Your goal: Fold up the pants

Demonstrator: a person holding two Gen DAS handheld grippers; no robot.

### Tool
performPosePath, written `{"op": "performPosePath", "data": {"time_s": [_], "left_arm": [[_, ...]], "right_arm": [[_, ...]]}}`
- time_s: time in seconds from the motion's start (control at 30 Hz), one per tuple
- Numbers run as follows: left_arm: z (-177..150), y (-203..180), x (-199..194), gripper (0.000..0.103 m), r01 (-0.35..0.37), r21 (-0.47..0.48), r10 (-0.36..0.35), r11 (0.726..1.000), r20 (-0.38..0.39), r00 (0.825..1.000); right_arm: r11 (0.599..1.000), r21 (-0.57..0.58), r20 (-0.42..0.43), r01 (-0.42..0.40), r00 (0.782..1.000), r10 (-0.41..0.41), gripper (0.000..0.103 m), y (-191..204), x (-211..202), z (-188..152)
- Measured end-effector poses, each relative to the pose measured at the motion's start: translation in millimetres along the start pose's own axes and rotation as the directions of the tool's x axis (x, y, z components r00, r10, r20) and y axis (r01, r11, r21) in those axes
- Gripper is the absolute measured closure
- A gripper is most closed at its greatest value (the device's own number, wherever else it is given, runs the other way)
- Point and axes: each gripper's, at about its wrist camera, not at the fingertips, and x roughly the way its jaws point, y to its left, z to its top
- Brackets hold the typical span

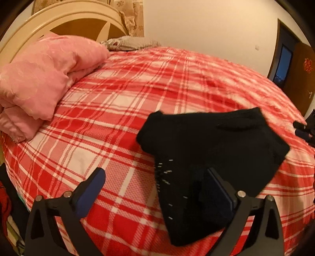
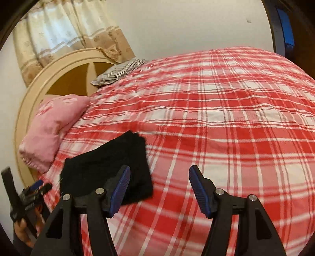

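The black pants (image 1: 212, 149) lie folded into a compact bundle on the red plaid bedspread (image 1: 122, 102). My left gripper (image 1: 157, 173) is open just above the bed, its right finger over the near edge of the bundle and its left finger over bare spread. In the right wrist view the bundle (image 2: 106, 165) lies to the left, partly behind my left finger. My right gripper (image 2: 159, 173) is open and empty above the bedspread (image 2: 226, 122), to the right of the pants. The left gripper also shows in the right wrist view (image 2: 37, 187) at the far left.
A folded pink quilt (image 1: 41, 78) lies at the head of the bed, also seen in the right wrist view (image 2: 53, 126). A patterned pillow (image 1: 130, 42) rests by the cream headboard (image 1: 65, 17). A dark doorway (image 1: 285, 63) stands past the bed's far side.
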Motion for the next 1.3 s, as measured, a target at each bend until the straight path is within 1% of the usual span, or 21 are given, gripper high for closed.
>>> {"op": "performPosePath", "data": {"time_s": [0.1, 0.23, 0.37, 0.47, 0.57, 0.77, 1.3], "left_arm": [[2, -7, -24, 0.001, 0.017, 0.009, -0.017, 1.000, 0.055, 0.998], [8, -15, -54, 0.001, 0.040, 0.022, -0.043, 0.999, 0.120, 0.992], [13, -20, -76, 0.001, 0.049, 0.030, -0.054, 0.998, 0.175, 0.983], [14, -23, -85, 0.001, 0.046, 0.039, -0.053, 0.998, 0.205, 0.977], [14, -27, -89, 0.000, 0.055, 0.046, -0.064, 0.997, 0.217, 0.974], [11, -32, -96, 0.000, 0.047, 0.058, -0.059, 0.997, 0.229, 0.972], [10, -34, -105, 0.000, 0.045, 0.056, -0.058, 0.997, 0.244, 0.968]], "right_arm": [[0.999, -0.032, 0.043, -0.003, 0.999, 0.004, 0.039, 10, -28, -13], [0.999, -0.043, 0.118, 0.030, 0.993, -0.025, 0.039, 13, -65, -24], [0.999, -0.027, 0.167, 0.048, 0.985, -0.042, 0.039, 11, -88, -25], [0.998, -0.029, 0.187, 0.054, 0.981, -0.048, 0.039, 14, -95, -24], [0.998, -0.043, 0.188, 0.051, 0.981, -0.042, 0.039, 19, -96, -24], [0.996, -0.076, 0.197, 0.043, 0.980, -0.027, 0.039, 29, -101, -25], [0.997, -0.074, 0.194, 0.038, 0.981, -0.023, 0.039, 30, -102, -25]]}}
